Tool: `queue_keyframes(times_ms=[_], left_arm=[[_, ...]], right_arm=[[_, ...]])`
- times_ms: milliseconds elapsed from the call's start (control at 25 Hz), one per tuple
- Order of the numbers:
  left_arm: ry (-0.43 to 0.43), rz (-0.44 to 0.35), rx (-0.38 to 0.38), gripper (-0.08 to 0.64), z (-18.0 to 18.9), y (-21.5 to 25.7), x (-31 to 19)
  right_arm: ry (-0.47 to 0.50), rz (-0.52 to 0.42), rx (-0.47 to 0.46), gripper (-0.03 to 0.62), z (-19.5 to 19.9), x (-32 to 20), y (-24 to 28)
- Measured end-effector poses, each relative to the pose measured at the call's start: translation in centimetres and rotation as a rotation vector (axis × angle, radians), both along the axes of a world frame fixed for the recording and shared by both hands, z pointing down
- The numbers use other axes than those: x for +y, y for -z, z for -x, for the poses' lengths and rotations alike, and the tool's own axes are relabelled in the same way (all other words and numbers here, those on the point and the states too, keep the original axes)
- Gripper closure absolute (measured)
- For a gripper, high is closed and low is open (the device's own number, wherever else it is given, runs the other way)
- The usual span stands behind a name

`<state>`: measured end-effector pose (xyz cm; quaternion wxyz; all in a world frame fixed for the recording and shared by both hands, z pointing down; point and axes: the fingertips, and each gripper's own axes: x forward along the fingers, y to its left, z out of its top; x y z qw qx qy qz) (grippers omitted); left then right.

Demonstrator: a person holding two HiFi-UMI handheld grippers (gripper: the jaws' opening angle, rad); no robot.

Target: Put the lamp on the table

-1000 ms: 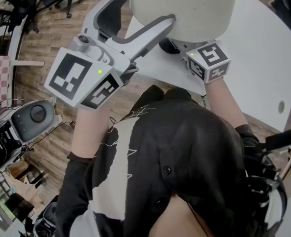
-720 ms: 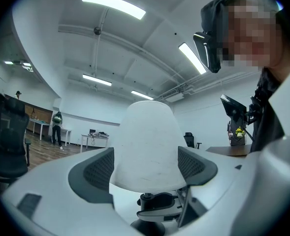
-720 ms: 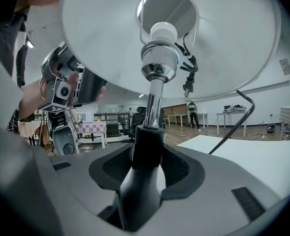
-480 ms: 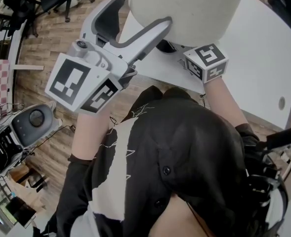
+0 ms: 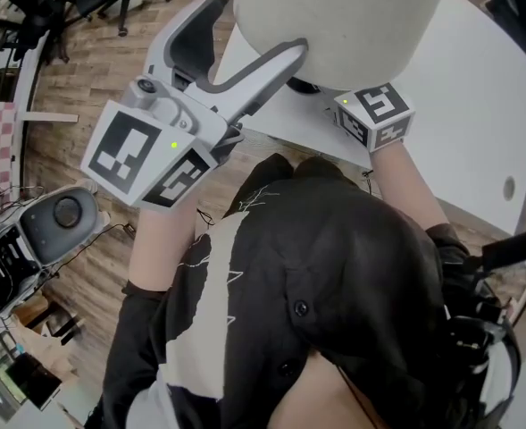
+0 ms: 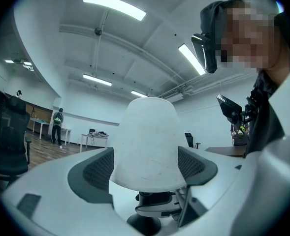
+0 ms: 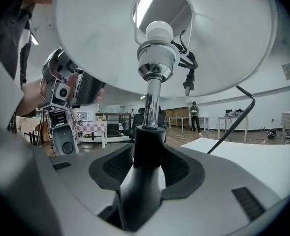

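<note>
Lamp held by two claws at the table's near edge

Head view: the lamp [image 5: 334, 16] fills 12 o'clock with its pale shade [image 5: 370, 43]. The left gripper [image 5: 254, 25] reaches it from 10 o'clock, and the right gripper [image 5: 374, 116] goes under it from 2 o'clock. I judge that two holds are used because the lamp is heavy at the top. The white table [image 5: 477, 88] lies from 12 to 3 o'clock, bare and with much room. Its near edge passes just below the shade, and the wooden floor [image 5: 84, 70] is at 9 o'clock.

Left gripper view: the jaws stand on both flanks of the shade and their pads seem to press it, probably to stop it tilting. The black base [image 6: 144, 225] shows at 6 o'clock. Whether it rests on the table I cannot tell.

Right gripper view: the jaws are clamped on the black stem [image 7: 147, 146], which stands upright. The cord [image 7: 238, 117] hangs toward the table at 3 o'clock and could catch.
</note>
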<state>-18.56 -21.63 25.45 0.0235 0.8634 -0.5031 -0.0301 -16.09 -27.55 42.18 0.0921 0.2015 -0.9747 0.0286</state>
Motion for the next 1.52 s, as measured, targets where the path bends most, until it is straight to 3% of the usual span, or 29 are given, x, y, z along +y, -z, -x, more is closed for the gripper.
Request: queue_keyframes(times_ms=[640,1160,1520], left_arm=[[0.003,0.012,0.038,0.147,0.0,-0.2,0.2],[0.005,0.026,0.031,0.147,0.2,-0.5,0.1],[0.008,0.037,0.025,0.147,0.9,-0.1,-0.8]], right_arm=[[-0.001,-0.014,-0.056,0.431,-0.3,-0.1,0.5],[0.022,-0.044,-0.140,0.430,0.2,-0.2,0.5],[0.034,-0.054,-0.148,0.431,1.0,-1.1,1.1]])
